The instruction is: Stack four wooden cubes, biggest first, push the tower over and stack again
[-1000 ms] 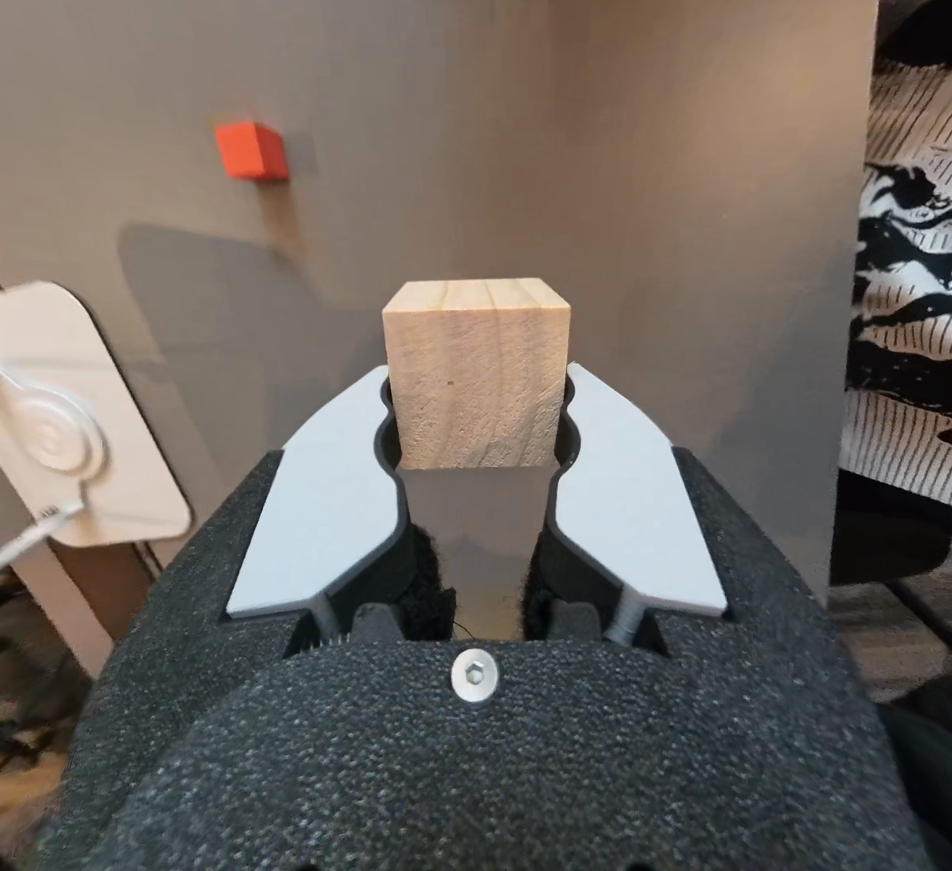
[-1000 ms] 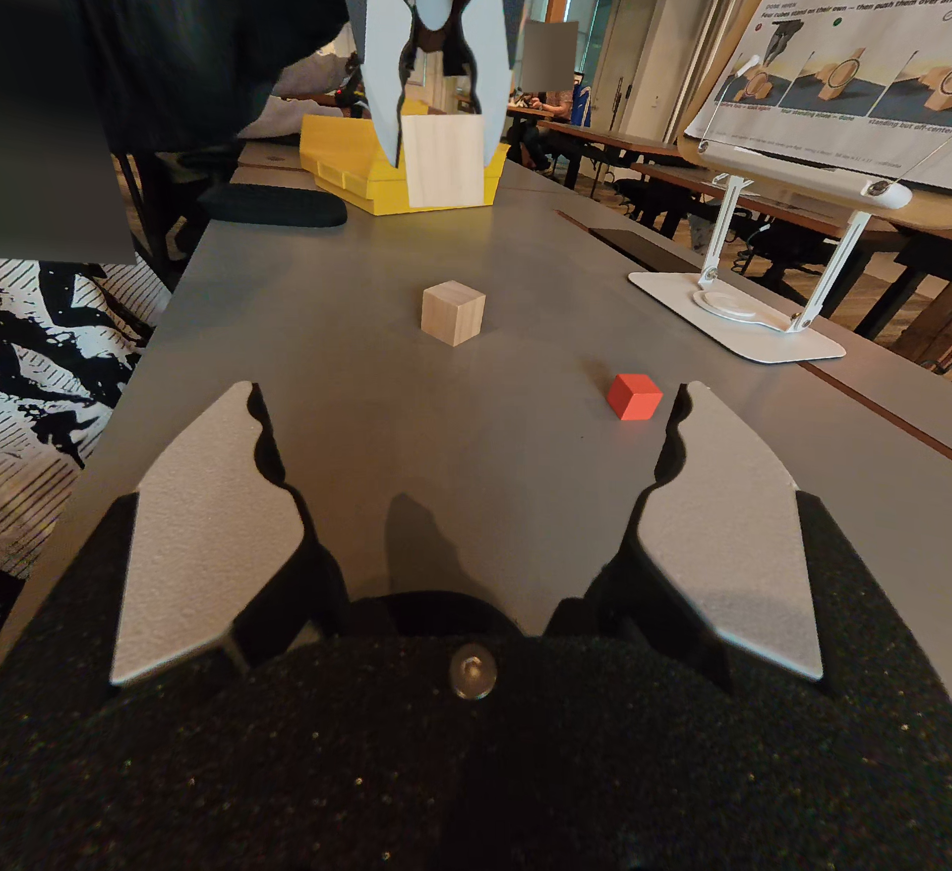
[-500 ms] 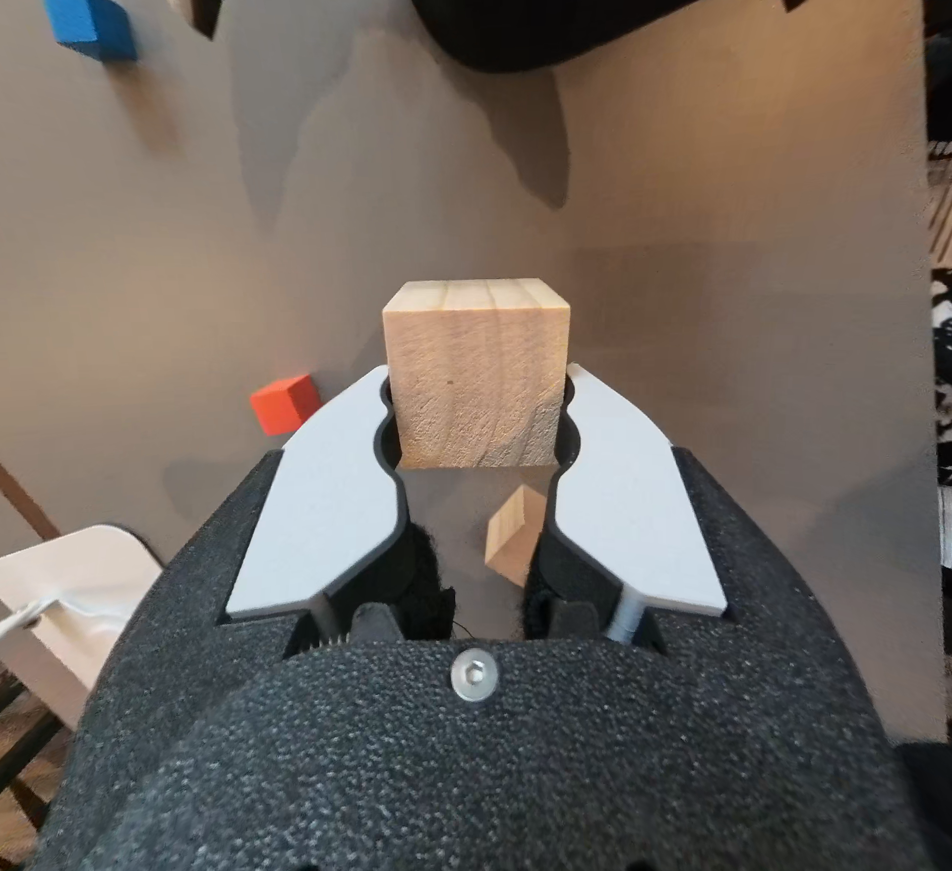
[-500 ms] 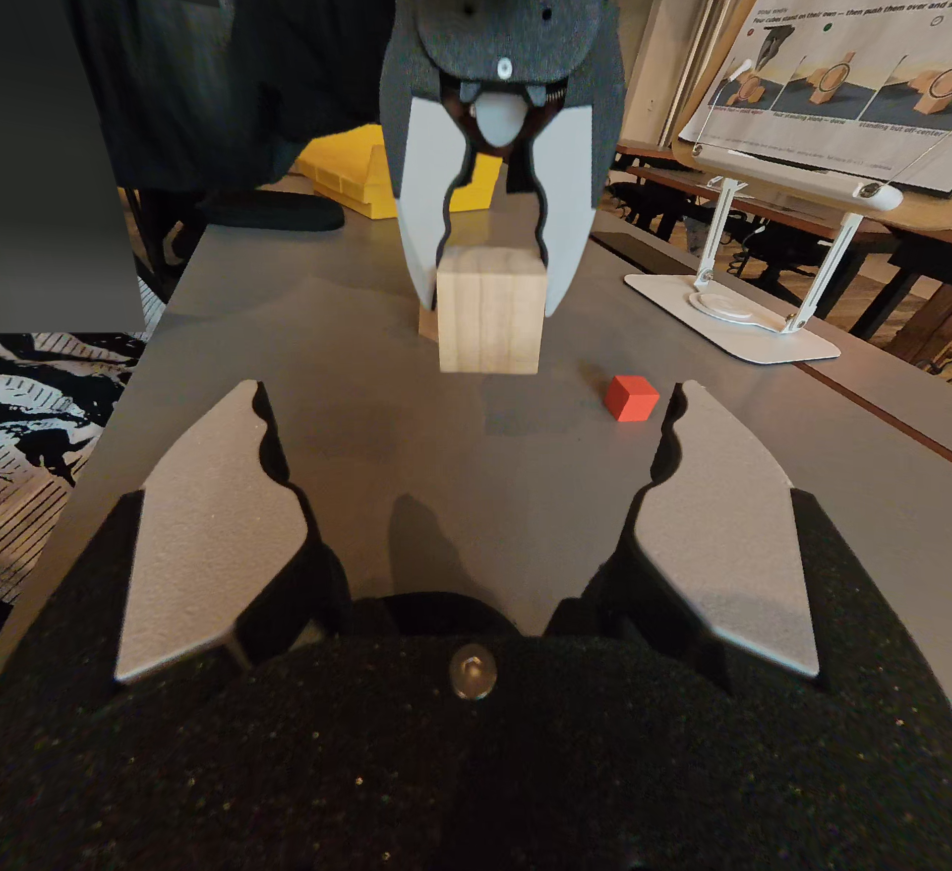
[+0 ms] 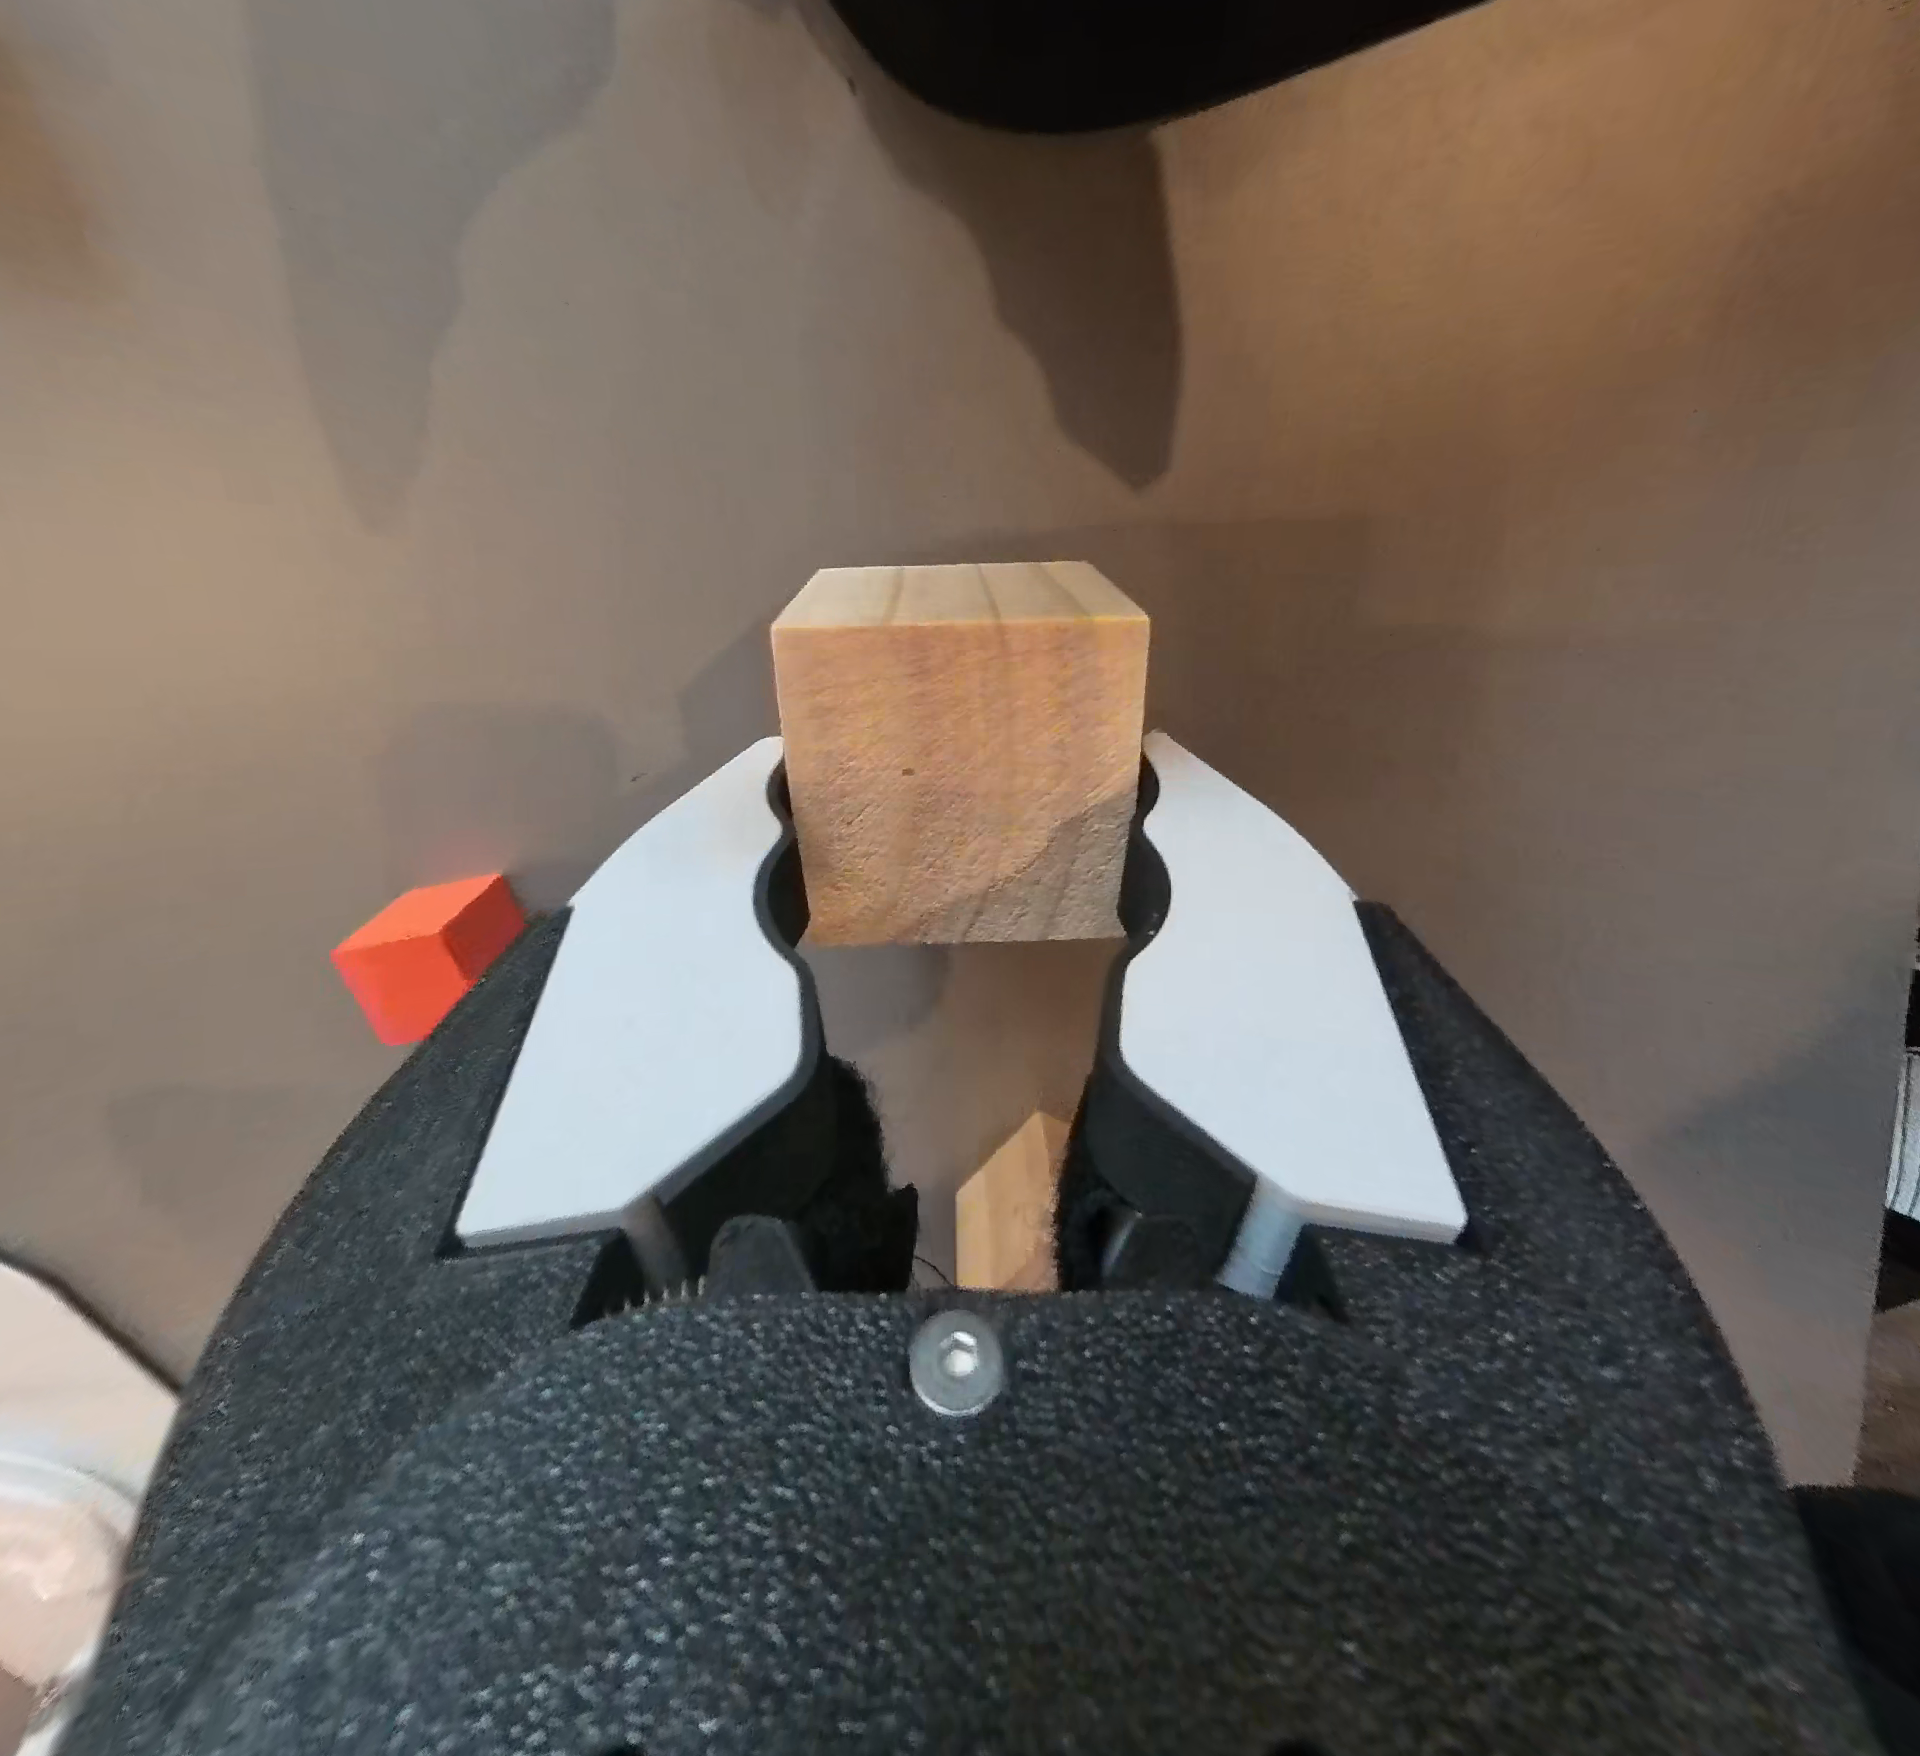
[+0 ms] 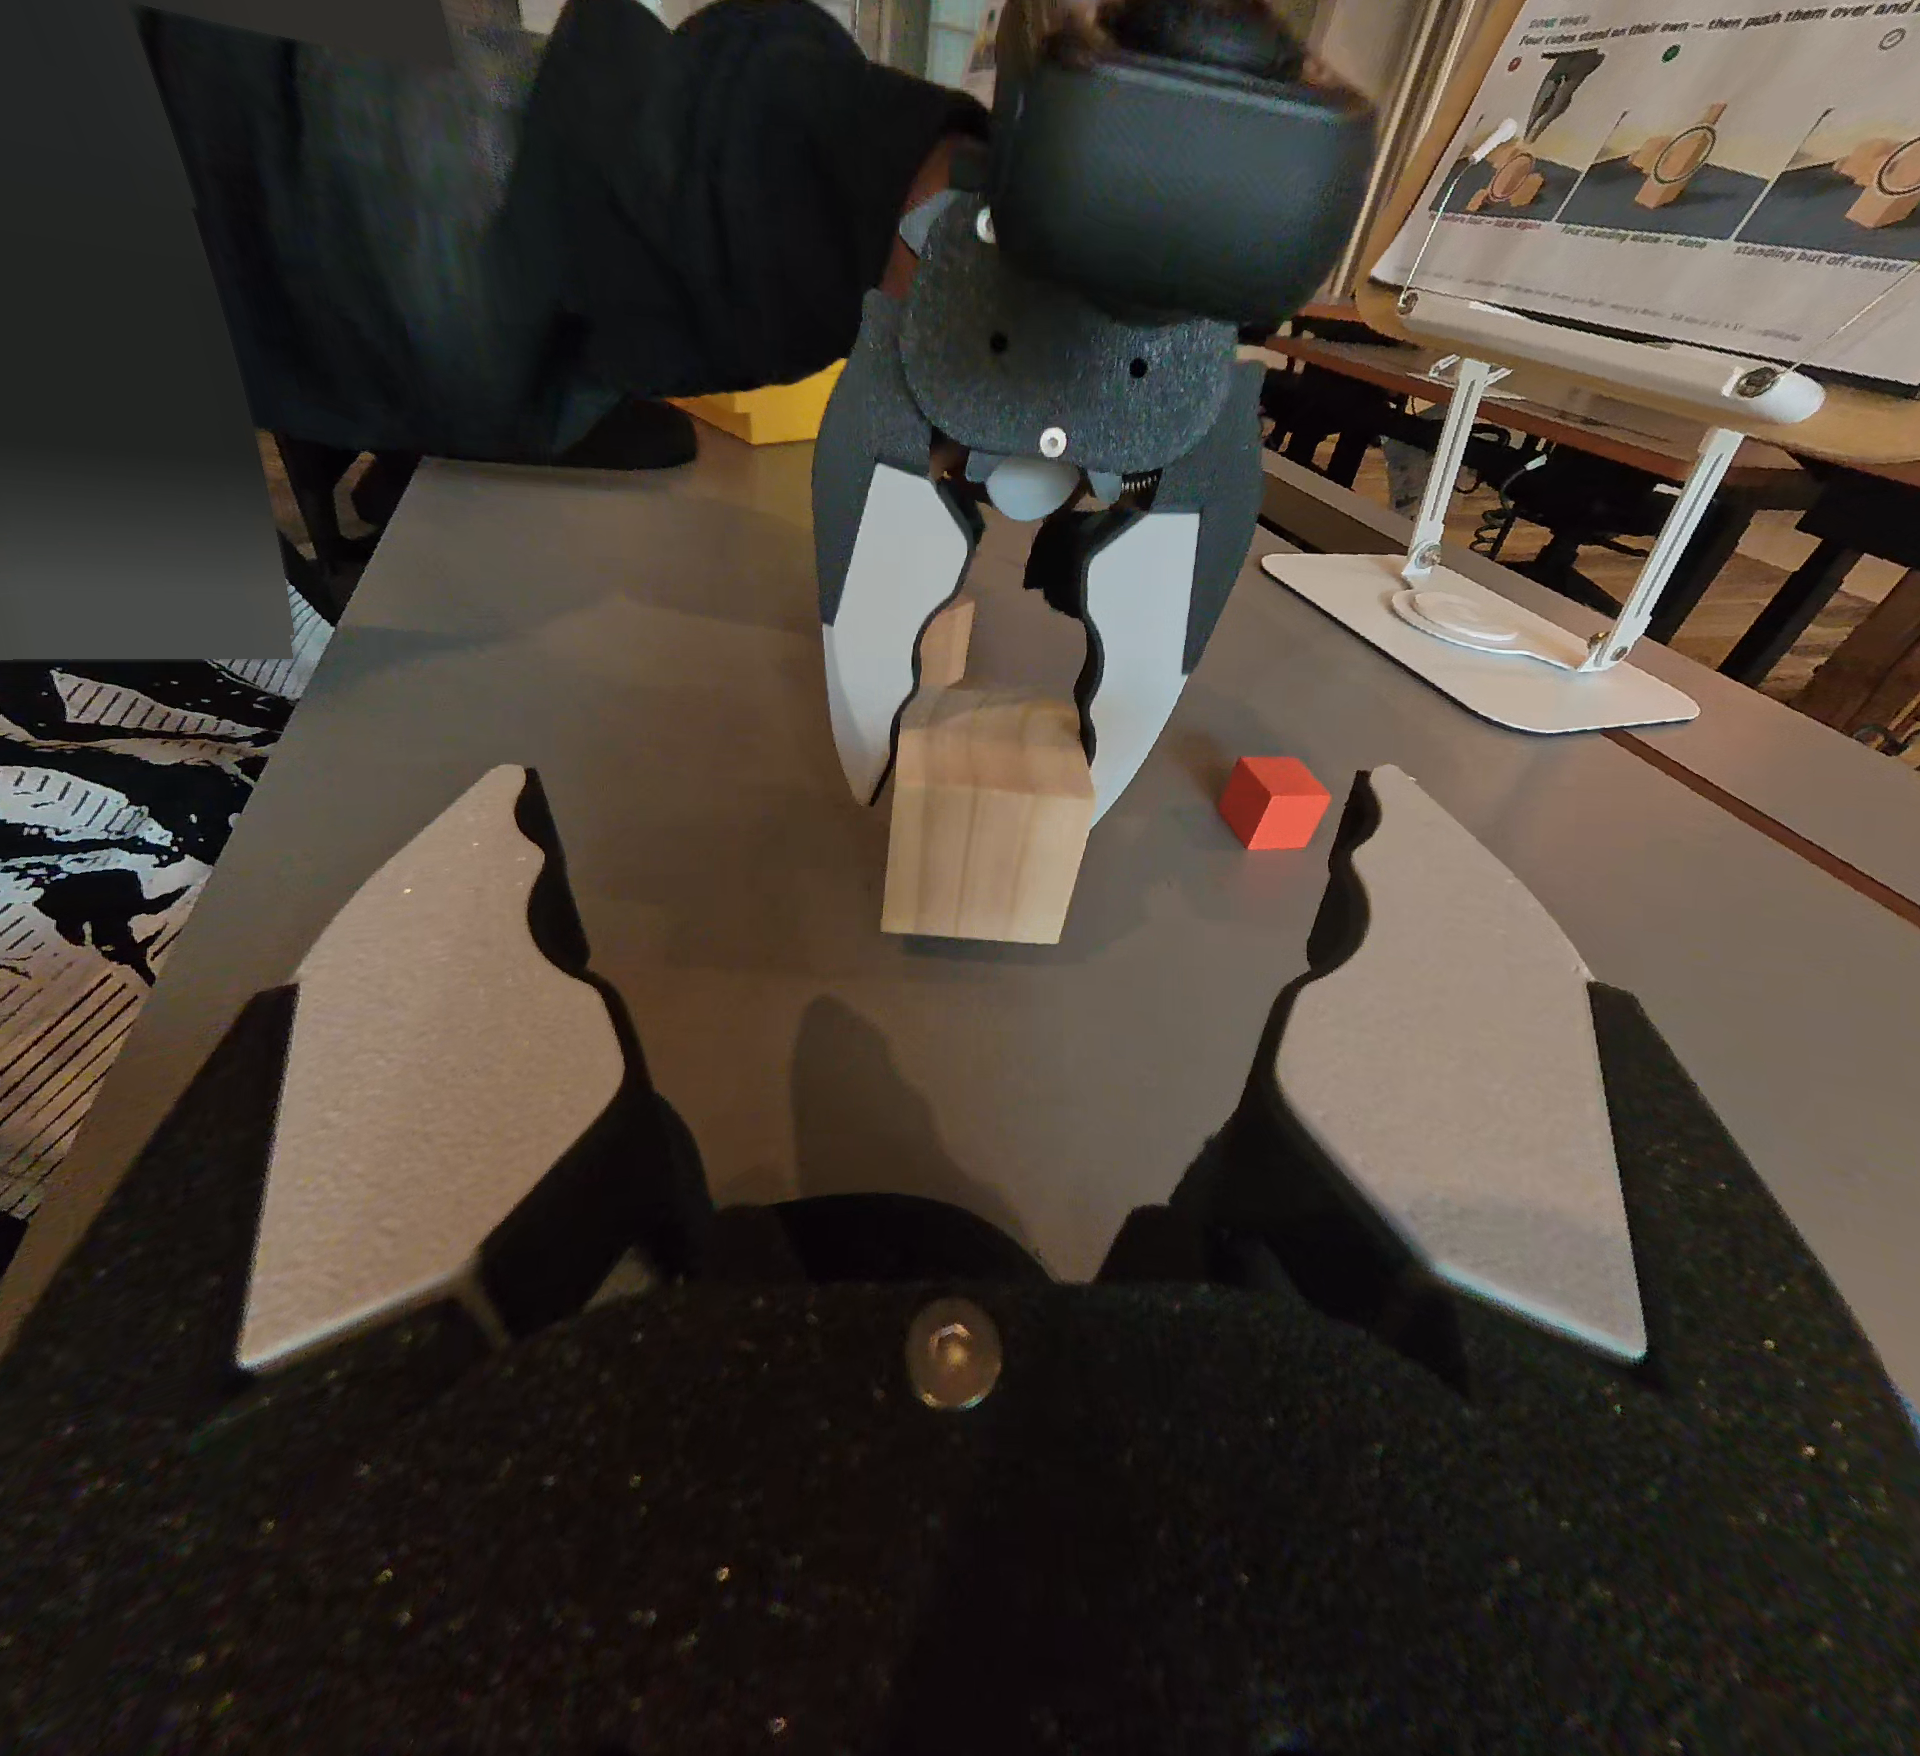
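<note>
My left gripper (image 5: 961, 756) is shut on a large plain wooden cube (image 5: 961, 833). In the right wrist view it (image 6: 987, 797) points down and holds the cube (image 6: 982, 859) at or just above the grey table (image 6: 540, 667), near the middle. A smaller wooden cube (image 6: 951, 652) stands just behind it and shows between my left fingers (image 5: 1003, 1218). A small red cube (image 6: 1273, 802) lies to the right on the table, and shows in the left wrist view (image 5: 431, 953). My right gripper (image 6: 951, 776) is open and empty, low over the table in front of the large cube.
A white stand (image 6: 1475, 657) holding an instruction sheet is at the right. A yellow bin (image 6: 779, 413) sits at the far end. A person's black sleeve (image 6: 623, 231) reaches over the table. A patterned floor lies past the left edge (image 6: 94, 854).
My left gripper has come from high over the far end down toward the table's middle with the large cube, close in front of my right gripper. The right gripper stayed open.
</note>
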`<state>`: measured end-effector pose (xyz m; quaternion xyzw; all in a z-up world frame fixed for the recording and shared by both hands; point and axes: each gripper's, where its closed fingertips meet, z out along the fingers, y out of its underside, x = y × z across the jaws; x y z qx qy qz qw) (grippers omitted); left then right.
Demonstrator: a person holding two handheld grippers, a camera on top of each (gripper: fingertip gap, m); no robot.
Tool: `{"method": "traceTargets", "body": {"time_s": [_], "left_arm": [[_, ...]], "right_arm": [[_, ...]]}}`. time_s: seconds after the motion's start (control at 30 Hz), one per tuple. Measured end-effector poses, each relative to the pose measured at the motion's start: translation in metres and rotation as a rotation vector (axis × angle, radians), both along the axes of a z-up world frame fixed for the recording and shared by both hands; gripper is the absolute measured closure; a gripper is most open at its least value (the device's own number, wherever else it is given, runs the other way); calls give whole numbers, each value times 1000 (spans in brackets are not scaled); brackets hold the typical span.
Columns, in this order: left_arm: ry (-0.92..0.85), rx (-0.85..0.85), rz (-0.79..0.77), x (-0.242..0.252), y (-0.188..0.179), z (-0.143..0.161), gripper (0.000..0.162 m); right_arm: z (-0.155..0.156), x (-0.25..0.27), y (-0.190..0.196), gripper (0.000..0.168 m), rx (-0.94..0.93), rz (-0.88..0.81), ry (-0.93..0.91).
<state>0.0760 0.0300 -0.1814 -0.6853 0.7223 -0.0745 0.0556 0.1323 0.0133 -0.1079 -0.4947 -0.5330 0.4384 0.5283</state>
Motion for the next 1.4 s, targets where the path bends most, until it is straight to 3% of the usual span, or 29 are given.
{"method": "traceTargets", "body": {"time_s": [0.4, 0.53, 0.8, 0.97, 1.17, 1.27, 1.4], "left_arm": [[-17, -33, -11, 5, -6, -13, 104], [-7, -41, 2, 2, -7, -11, 68], [-57, 44, 70, -11, -3, 23, 17], [-164, 98, 137, -28, -7, 62, 20], [-228, 133, 239, -85, -13, 98, 29], [-242, 144, 290, -117, -14, 101, 37], [-197, 103, 342, -149, -18, 79, 45]], "right_arm": [[-1, 0, 0, 32, 1, 1, -5], [-1, 0, 0, 33, 2, 1, -4], [0, 0, 0, 34, 1, -1, 0], [0, 0, 0, 34, 0, -6, 2], [1, 0, 1, 35, -2, -8, 4], [0, 0, 1, 35, -1, -7, 1], [1, 1, 1, 35, -7, -7, 4]]}}
